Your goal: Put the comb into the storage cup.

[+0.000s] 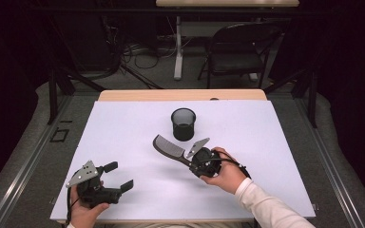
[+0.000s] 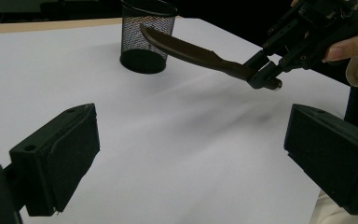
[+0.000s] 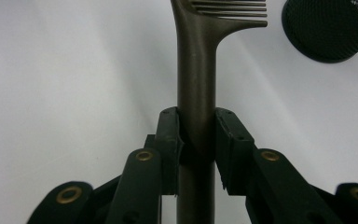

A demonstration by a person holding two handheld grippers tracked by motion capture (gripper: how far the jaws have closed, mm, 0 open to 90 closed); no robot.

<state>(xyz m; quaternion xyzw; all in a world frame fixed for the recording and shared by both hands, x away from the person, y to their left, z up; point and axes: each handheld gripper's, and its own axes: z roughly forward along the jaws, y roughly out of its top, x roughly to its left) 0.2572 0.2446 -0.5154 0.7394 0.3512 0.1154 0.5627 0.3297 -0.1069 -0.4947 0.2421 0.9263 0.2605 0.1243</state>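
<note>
The worktop (image 1: 123,128) carries a white sheet on which a black mesh cup (image 1: 183,124) stands upright, near the far middle. The right tongs (image 1: 193,162) grip the comb (image 1: 168,147) by its handle, both jaws pressed flat against the shaft; the comb hangs clear of the sheet, its toothed end pointing toward the cup and just short of the rim. The left tongs (image 1: 121,176) rest near the front edge, jaws wide apart and holding nothing. The step in hand is judged to be lowering the comb into the cup. To do it well: raise the toothed end above the rim, tip the comb toward upright over the opening, keep the grip firm until it is well inside, and avoid knocking the light cup sideways.
</note>
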